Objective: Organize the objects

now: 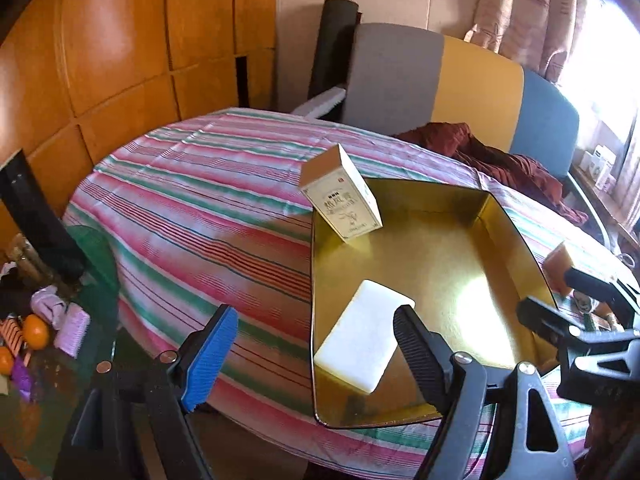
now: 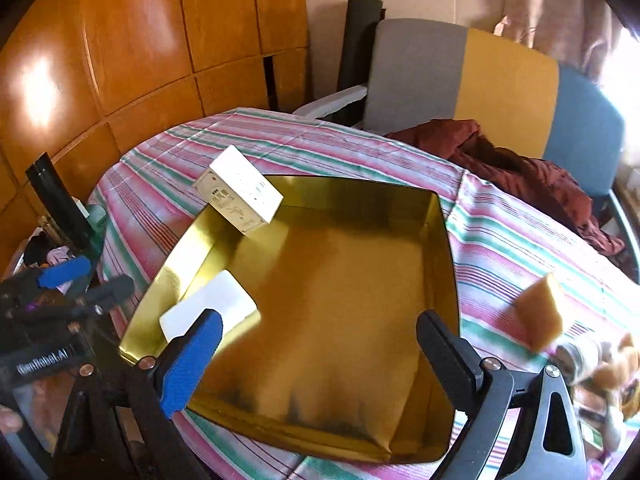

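Your left gripper hovers above the near left corner of the tray, and its jaws are spread wide with nothing between them. One finger has a blue pad; the other finger is black and it stands in front of the white block. This block lies flat inside the tray, close to the left wall, and the gripper is not touching it as far as you can see.

Your right gripper is also spread wide and holds nothing. It hangs over the near part of the tray, with the golden floor visible between its fingers.

The carton, a pale box with printed characters, sits tilted on the far left corner of the tray: one end rests on the rim and the other end leans down inside. In the right view the same carton looks the same way, half over the cloth and half over the tray.

A sponge of orange-brown colour stands on the striped cloth to the right of the tray, apart from it. Near it, at the right edge, lies a small bottle, blurred. A dark red garment is bunched at the far side of the table, before the chair.
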Demonstrator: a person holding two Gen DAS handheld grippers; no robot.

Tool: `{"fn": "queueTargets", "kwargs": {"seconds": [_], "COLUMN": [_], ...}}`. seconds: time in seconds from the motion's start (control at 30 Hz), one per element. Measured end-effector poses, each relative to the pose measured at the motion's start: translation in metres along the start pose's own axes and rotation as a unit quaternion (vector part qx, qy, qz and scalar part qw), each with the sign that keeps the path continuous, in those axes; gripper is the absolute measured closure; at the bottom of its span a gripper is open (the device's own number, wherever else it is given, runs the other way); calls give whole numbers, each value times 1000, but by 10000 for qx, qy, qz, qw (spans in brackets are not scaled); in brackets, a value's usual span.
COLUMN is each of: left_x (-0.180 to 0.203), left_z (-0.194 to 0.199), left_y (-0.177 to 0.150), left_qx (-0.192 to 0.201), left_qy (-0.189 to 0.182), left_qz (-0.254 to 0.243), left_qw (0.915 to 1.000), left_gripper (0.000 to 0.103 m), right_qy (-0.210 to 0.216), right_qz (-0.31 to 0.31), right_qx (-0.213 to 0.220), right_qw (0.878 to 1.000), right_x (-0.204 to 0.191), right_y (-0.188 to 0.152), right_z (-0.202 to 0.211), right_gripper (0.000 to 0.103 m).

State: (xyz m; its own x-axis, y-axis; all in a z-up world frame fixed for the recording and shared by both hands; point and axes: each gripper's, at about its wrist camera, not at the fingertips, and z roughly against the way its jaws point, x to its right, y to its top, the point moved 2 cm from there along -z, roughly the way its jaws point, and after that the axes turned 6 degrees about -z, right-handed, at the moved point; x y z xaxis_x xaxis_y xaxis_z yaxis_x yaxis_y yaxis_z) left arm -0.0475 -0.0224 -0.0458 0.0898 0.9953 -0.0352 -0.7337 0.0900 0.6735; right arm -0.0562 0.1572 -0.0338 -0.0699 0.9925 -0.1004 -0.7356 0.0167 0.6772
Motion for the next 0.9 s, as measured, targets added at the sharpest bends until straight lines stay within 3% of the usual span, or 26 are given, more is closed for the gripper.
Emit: {"fn": "queueTargets", "kwargs": {"seconds": [0.2, 0.5, 0.9], "left_x": [4, 21, 41], "left_z": [12, 16, 13], "left_y": [-1, -4, -6], "left_qx": [190, 176, 43], "left_qy": [110, -310, -559], "left_qz": [-89, -253, -466], "left_qw": [9997, 9990, 9973], "left_gripper": [26, 27, 29], "right_qy": [-203, -313, -417], "right_qz": [-58, -239, -512], "right_qx": [317, 494, 485], "right_qw": [9993, 9980, 9966], "right_x": [4, 16, 39], "right_y": [-11, -18, -32], "right_z": [15, 31, 36], "right_gripper": [3, 3, 2]}}
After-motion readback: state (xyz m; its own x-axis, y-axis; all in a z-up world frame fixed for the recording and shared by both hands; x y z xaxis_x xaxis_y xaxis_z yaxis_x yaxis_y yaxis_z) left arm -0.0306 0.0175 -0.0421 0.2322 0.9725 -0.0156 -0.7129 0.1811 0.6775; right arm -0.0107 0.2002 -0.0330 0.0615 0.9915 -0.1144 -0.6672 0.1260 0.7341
